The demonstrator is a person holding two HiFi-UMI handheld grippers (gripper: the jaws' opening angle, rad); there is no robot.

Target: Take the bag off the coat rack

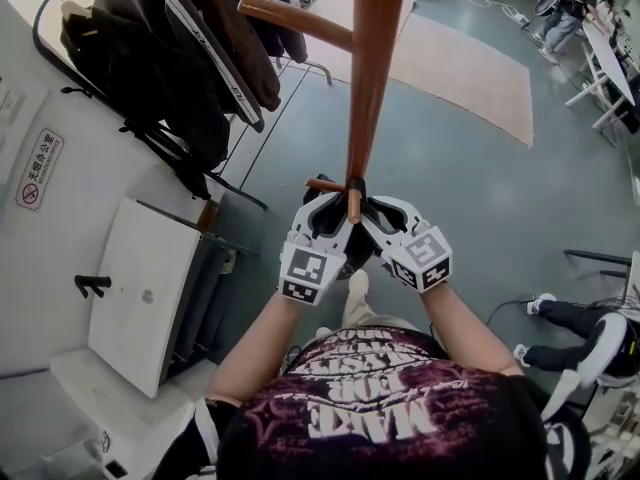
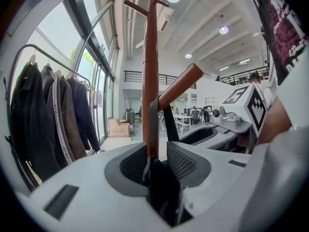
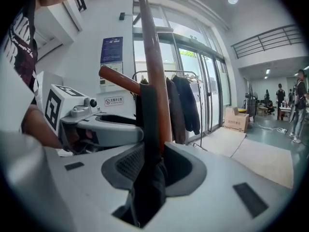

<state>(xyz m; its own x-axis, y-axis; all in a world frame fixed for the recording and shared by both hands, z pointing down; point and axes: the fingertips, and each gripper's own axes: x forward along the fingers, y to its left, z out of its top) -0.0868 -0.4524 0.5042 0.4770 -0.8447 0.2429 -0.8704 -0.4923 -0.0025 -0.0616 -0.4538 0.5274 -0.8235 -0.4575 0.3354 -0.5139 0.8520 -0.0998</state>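
A wooden coat rack pole (image 1: 370,78) rises straight in front of me. A black bag (image 1: 352,258) hangs low on it from a short peg (image 1: 352,205). My left gripper (image 1: 322,213) and right gripper (image 1: 378,216) flank the pole at that peg. In the left gripper view, the bag's black strap (image 2: 153,124) runs up from between the jaws of the left gripper (image 2: 157,161) to the slanted peg (image 2: 181,85). In the right gripper view, the strap (image 3: 147,115) and bunched black fabric fill the gap of the right gripper (image 3: 147,166). Both grippers are shut on the strap.
A clothes rail with dark jackets (image 1: 170,58) stands at the left, with a white cabinet (image 1: 140,288) below it. A beige rug (image 1: 470,68) lies beyond the pole. A person's legs (image 1: 580,328) show at the right edge. A longer upper peg (image 1: 295,20) sticks out leftward.
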